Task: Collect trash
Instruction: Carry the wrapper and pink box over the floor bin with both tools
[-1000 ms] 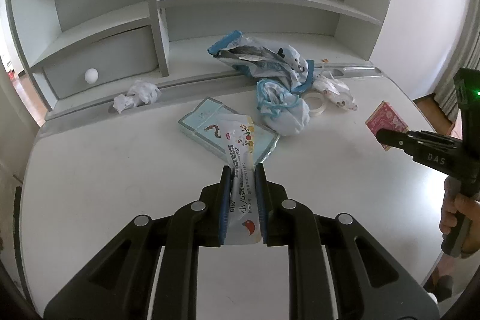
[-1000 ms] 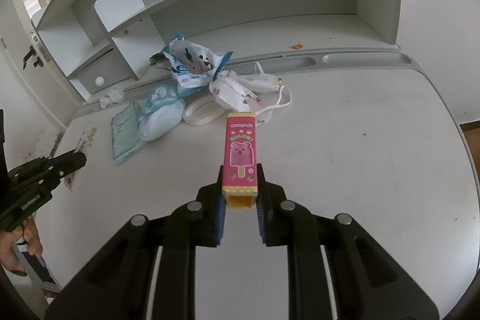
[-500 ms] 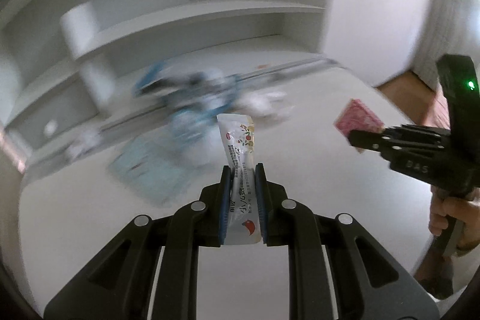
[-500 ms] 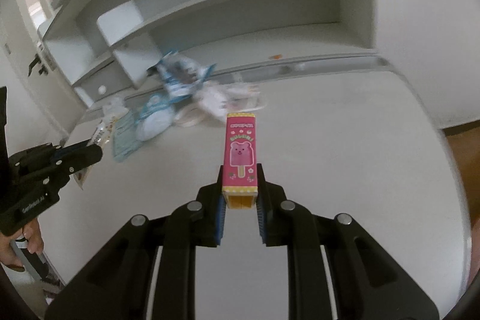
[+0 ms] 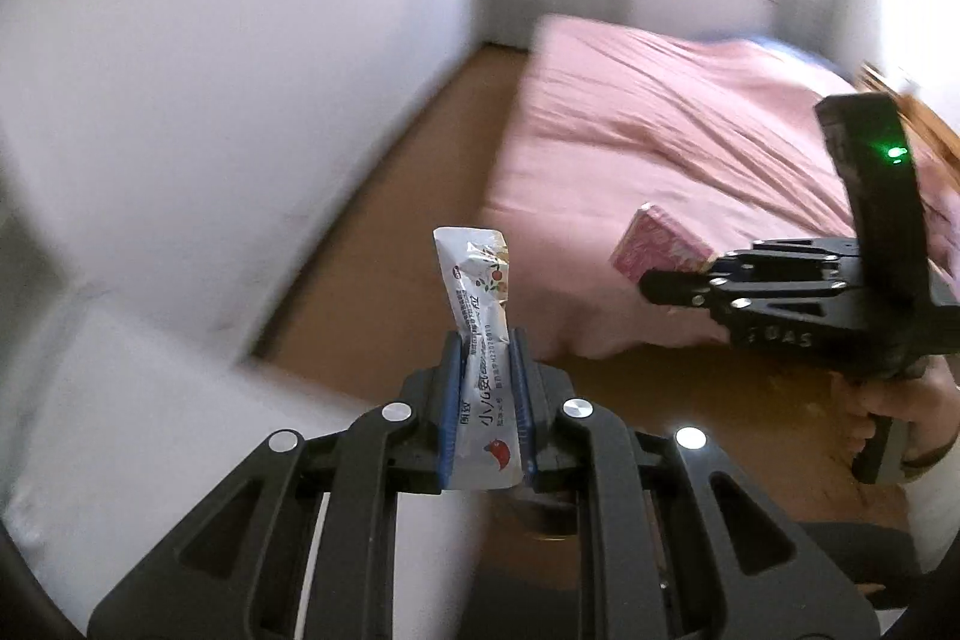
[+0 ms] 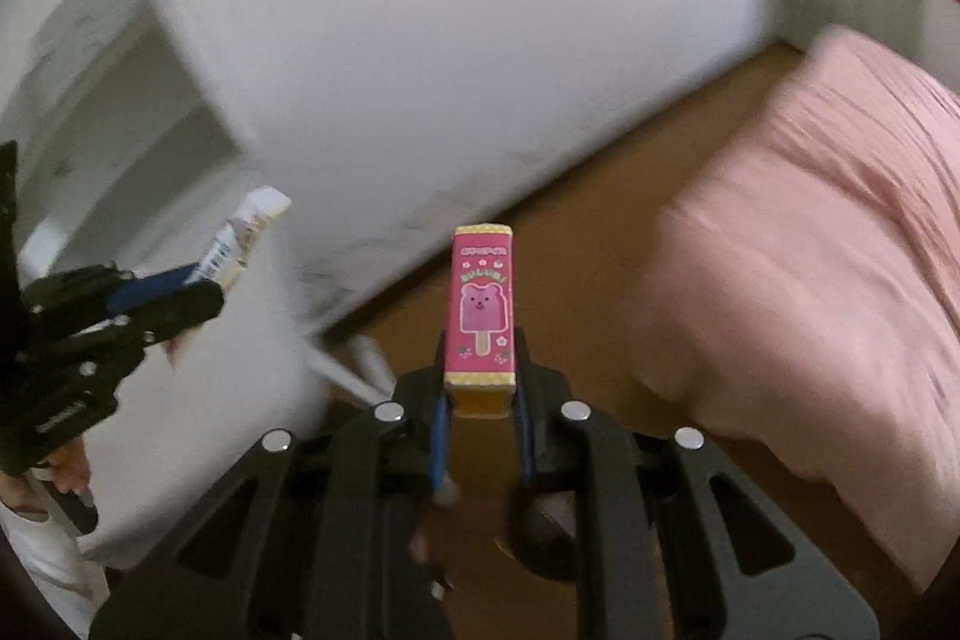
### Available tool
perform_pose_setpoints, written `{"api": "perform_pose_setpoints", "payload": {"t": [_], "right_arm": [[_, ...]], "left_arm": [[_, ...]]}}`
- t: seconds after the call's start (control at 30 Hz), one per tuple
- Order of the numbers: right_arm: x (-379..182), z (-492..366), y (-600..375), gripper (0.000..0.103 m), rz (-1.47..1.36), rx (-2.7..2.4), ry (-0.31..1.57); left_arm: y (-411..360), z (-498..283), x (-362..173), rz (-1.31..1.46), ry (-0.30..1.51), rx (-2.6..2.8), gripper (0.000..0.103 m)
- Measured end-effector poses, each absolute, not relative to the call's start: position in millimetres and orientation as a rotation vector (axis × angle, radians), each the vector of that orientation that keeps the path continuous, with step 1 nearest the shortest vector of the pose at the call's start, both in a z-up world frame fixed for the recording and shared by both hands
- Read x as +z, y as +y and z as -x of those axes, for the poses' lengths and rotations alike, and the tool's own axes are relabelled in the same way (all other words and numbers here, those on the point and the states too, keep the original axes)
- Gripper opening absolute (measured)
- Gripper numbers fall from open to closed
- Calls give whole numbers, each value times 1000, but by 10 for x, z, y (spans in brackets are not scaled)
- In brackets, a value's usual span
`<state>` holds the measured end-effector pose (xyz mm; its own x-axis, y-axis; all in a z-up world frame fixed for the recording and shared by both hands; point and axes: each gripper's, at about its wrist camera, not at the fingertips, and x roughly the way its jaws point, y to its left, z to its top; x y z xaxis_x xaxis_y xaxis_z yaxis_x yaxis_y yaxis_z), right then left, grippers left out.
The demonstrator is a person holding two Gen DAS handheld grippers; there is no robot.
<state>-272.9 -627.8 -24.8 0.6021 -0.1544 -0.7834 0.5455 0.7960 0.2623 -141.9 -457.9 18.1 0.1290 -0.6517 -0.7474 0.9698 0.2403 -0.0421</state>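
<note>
The left tool [image 5: 485, 388] pinches a white sachet [image 5: 480, 316] and the right tool [image 6: 480, 388] a pink box [image 6: 482, 304], each long axis pointing forward. No bin shows in these blurred views; probably it lies somewhere on the brown floor [image 5: 384, 280] ahead.

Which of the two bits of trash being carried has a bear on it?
The pink box in the right gripper; the left gripper holds a white sachet.

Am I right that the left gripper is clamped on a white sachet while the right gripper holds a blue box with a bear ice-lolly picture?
Not quite: the box is pink, not blue, as the right wrist view shows, with the right gripper shut on its lower end. The rest holds: the left gripper is clamped on the white sachet.
</note>
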Motion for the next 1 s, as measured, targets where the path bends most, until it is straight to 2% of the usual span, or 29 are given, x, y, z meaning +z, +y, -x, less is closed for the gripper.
{"api": "perform_pose_setpoints", "payload": {"t": [0.17, 0.33, 0.47, 0.63, 1.0], "right_arm": [[-969, 3128, -6503, 18, -542, -503, 1000], [-1952, 3017, -6446, 18, -540, -461, 1170], [-2636, 2775, -6276, 18, -413, -428, 1317], [-2979, 2681, -6160, 18, -419, -387, 1372], [-3057, 2627, -6320, 18, -474, -392, 1369]], "left_arm": [[-5298, 1970, -662, -667, 902, -1376, 15], [-5612, 2012, -1972, -783, 1174, -1307, 15], [-5666, 1948, -2850, -855, 1348, -1226, 15], [-5488, 1855, -3187, -860, 1441, -1156, 15], [-5543, 1940, -3202, -835, 1481, -1184, 16]]}}
